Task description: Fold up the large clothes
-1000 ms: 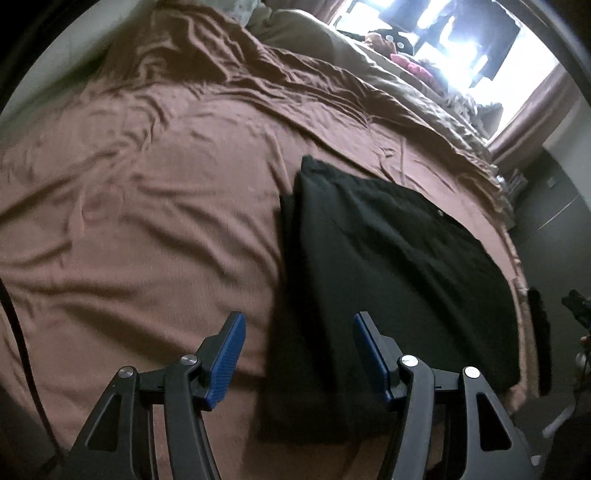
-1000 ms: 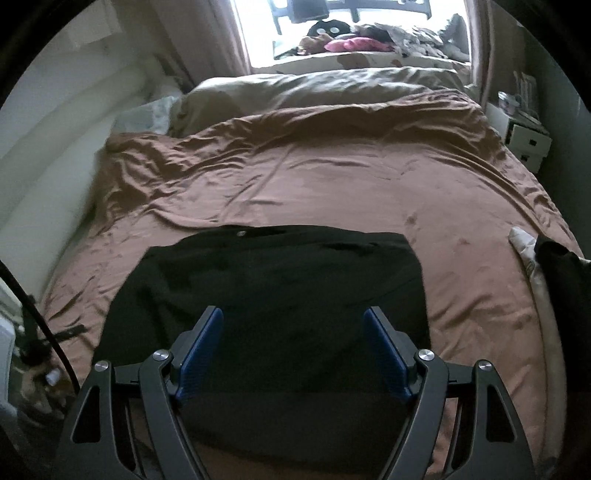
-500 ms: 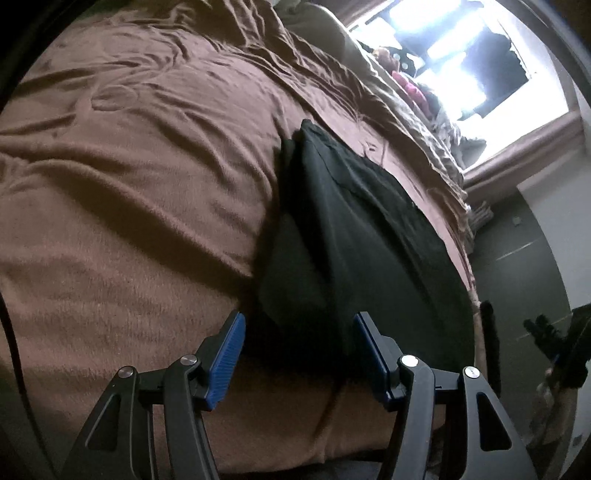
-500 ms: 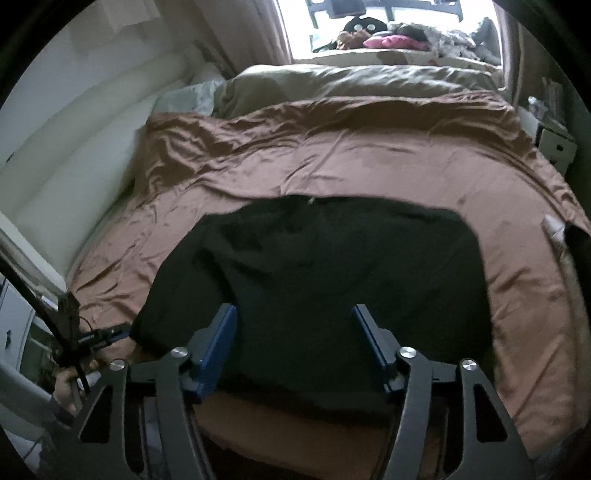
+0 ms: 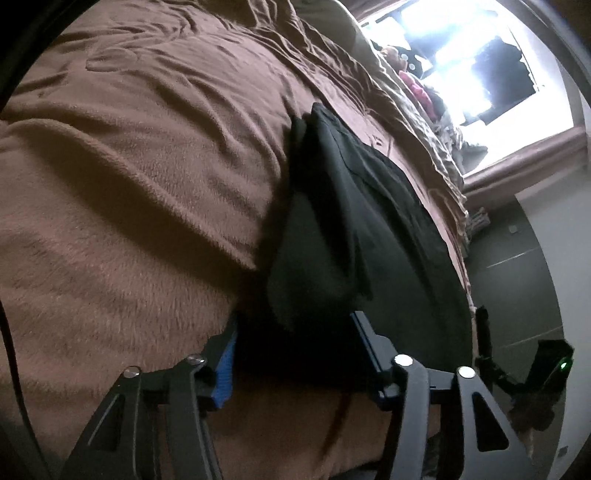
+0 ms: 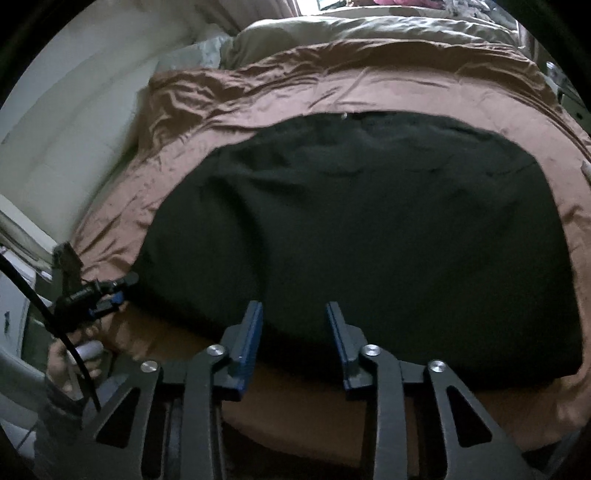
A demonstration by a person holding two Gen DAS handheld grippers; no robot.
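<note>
A folded black garment [image 6: 369, 229] lies flat on the brown bed cover [image 6: 258, 92]. In the left wrist view the garment [image 5: 351, 229] runs away along the bed, its near left corner between my fingers. My left gripper [image 5: 295, 332] is open, low at the garment's near corner, the jaws on either side of its edge. My right gripper [image 6: 294, 317] is open but narrowed, its blue pads [image 6: 255, 325] over the garment's near hem. The left gripper also shows in the right wrist view [image 6: 107, 291] at the garment's left corner.
The brown cover [image 5: 129, 184] spreads wide to the left. A beige duvet [image 6: 369, 33] and pillows lie at the bed's head under a bright window [image 5: 480, 66]. A white wall [image 6: 74, 110] runs along the left. The bed's near edge is just under both grippers.
Both grippers have dropped down and forward to the garment's near edge. The right gripper's jaws have narrowed. The left gripper now straddles the garment's near left corner.
</note>
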